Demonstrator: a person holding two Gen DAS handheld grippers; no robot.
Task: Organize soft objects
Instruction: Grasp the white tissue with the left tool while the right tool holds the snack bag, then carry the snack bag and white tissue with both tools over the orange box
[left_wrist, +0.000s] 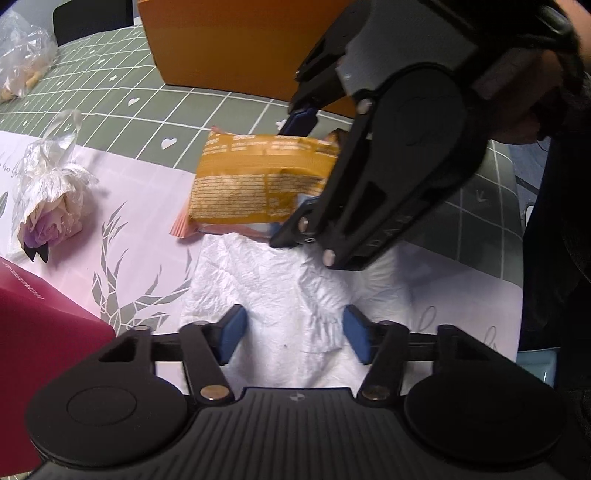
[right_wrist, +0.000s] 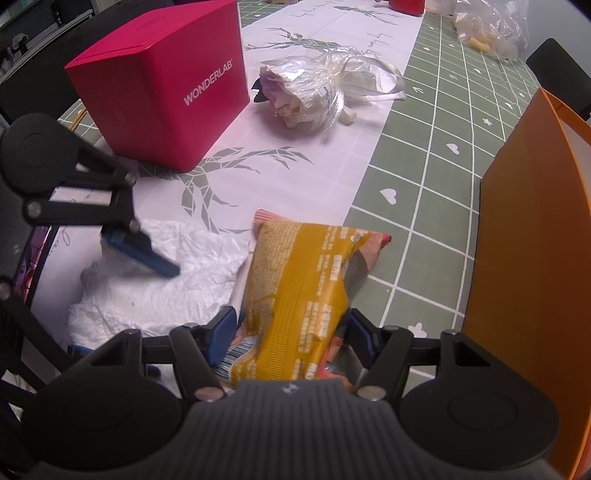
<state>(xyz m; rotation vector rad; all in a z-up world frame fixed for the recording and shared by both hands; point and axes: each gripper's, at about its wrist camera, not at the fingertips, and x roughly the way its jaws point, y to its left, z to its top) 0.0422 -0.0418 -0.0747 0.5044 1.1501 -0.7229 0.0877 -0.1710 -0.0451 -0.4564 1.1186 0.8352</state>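
Note:
My right gripper (right_wrist: 291, 334) is shut on a yellow snack packet (right_wrist: 299, 280), its blue pads pressing both sides of the packet's near end. In the left wrist view the same packet (left_wrist: 255, 177) hangs tilted above the table in the right gripper (left_wrist: 301, 166). A crumpled white sheet (left_wrist: 273, 280) lies on the pale runner under it. My left gripper (left_wrist: 295, 332) points down at that sheet with its jaws apart, and a wrinkled fold rises between the blue pads. From the right wrist view, one left fingertip (right_wrist: 147, 254) rests on the white sheet (right_wrist: 173, 291).
A red WONDERLAB box (right_wrist: 159, 92) stands left of the sheet. An orange box (right_wrist: 535, 258) stands on the green grid cloth (right_wrist: 424, 206) at the right. A flower wrapped in clear film (right_wrist: 314, 96) lies on the runner. A clear bag of pale pieces (left_wrist: 22, 59) sits at the far edge.

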